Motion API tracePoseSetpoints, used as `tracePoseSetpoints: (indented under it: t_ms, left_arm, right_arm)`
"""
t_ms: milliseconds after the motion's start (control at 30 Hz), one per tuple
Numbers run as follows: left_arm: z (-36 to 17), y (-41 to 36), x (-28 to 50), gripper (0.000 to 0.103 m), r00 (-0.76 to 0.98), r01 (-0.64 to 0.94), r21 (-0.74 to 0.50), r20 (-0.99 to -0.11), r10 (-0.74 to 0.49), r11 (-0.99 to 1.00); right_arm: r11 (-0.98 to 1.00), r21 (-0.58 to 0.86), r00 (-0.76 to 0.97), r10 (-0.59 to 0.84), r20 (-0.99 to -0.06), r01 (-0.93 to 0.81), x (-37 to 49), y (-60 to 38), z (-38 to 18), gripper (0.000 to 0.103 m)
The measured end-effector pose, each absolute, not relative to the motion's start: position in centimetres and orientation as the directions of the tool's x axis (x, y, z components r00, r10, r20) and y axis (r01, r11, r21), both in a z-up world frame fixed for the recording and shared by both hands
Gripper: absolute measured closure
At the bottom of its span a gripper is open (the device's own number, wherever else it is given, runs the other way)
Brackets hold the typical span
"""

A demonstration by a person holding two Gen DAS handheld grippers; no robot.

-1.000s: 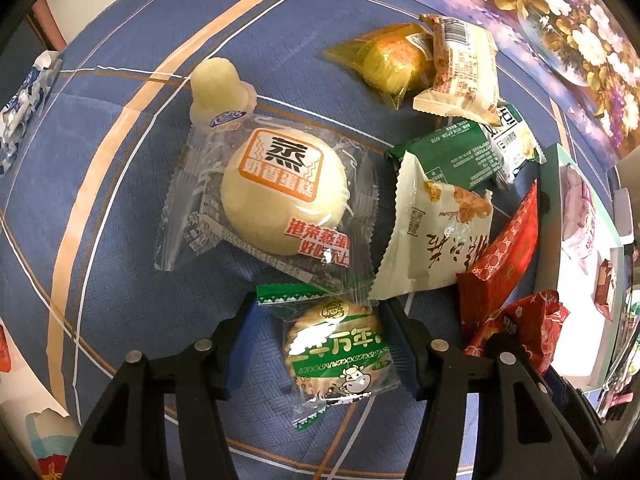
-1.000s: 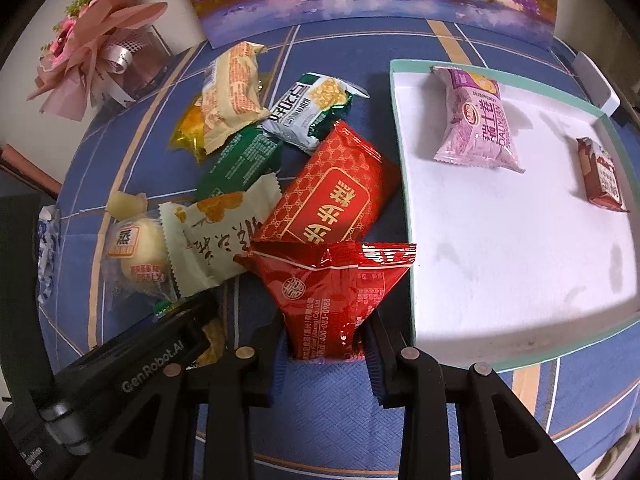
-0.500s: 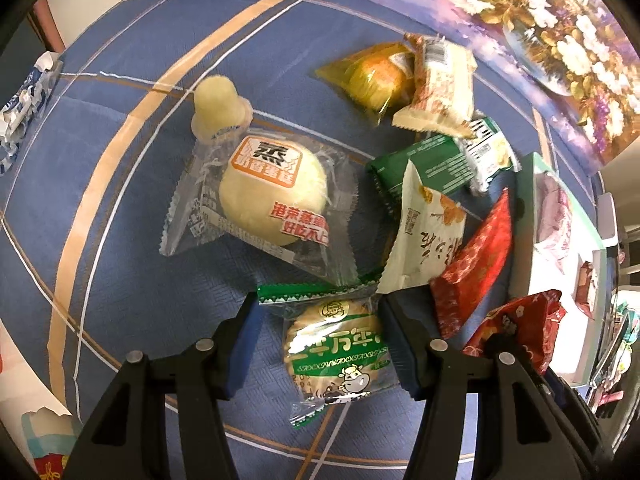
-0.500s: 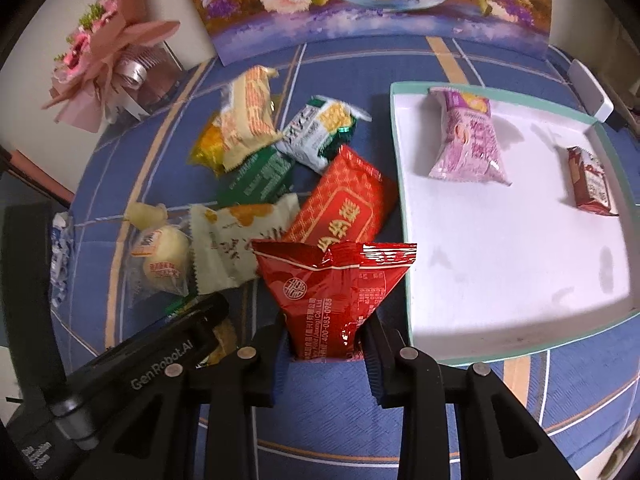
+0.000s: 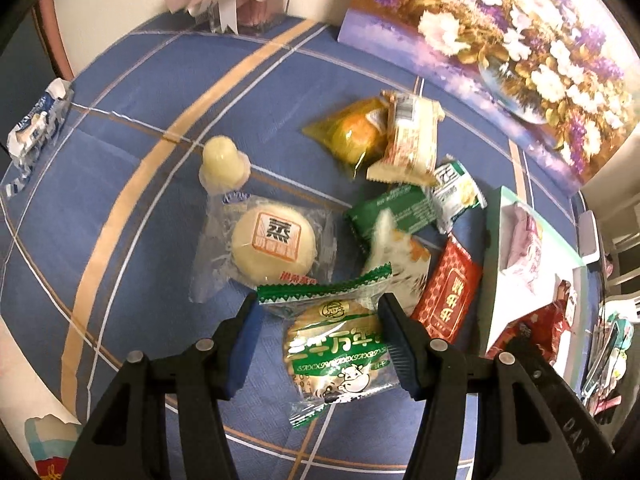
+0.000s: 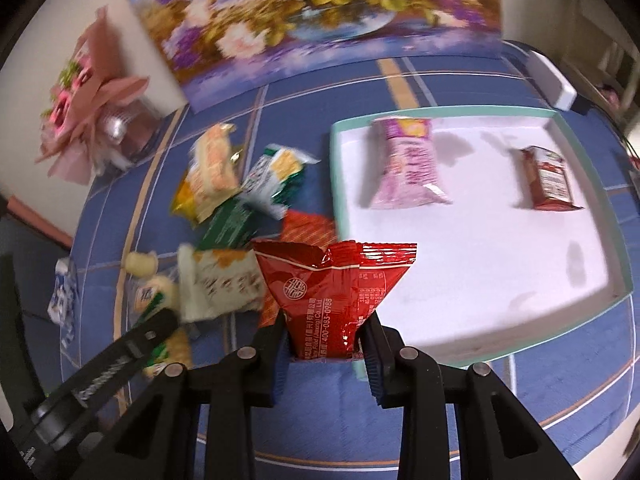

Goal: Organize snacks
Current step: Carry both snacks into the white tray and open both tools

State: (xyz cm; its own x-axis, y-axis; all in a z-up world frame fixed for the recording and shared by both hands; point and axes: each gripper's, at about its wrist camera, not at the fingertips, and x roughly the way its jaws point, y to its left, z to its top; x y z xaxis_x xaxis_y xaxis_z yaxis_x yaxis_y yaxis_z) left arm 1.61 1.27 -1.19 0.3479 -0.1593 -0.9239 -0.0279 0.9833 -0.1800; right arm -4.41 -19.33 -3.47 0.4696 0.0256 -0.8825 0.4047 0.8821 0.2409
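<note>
Transfer step: left gripper (image 5: 318, 330) clamps the green biscuit packet (image 5: 340, 350); right gripper (image 6: 326, 340) clamps the red pouch (image 6: 334, 292). Next, carry both over the tray (image 6: 480, 336) and release.

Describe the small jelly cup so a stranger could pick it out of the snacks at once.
Start on the blue checked tablecloth, at the loose pile of snacks beside the white tray. On the pile's outer edge, farthest from the tray, the jelly cup touches the round steamed cake in clear wrap. It is the only little pale-yellow plastic cup; the rest are packets.
</note>
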Motion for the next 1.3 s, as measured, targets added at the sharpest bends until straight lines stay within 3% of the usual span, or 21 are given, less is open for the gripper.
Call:
tracePoseSetpoints:
  t_ms: [300,700,1300]
  left_arm:
    - [-0.8,-6.1,1.5,0.042,0.37,0.154,-0.2,-0.896,-0.244,0.968]
    - [-2.0,-17.8,0.2,0.042,0.299,0.407,-0.146,-0.911,-0.283,0.902]
    - [-3.8,-22.2,1.3,0.042,0.278,0.468,-0.104,-0.925,-0.258,0.878]
  right_arm:
    - [0.767,0.184,0.434,-0.133,-0.891,0.614,-7.3,-27.4,-3.7,0.069]
    - [0.655,0.139,0.366,-0.223,-0.904,0.743,-9.2,-33.6,-5.0,0.069]
    - [0.599,0.125,0.332,-0.249,-0.91,0.791,-9.8,-36.5,-5.6,0.069]
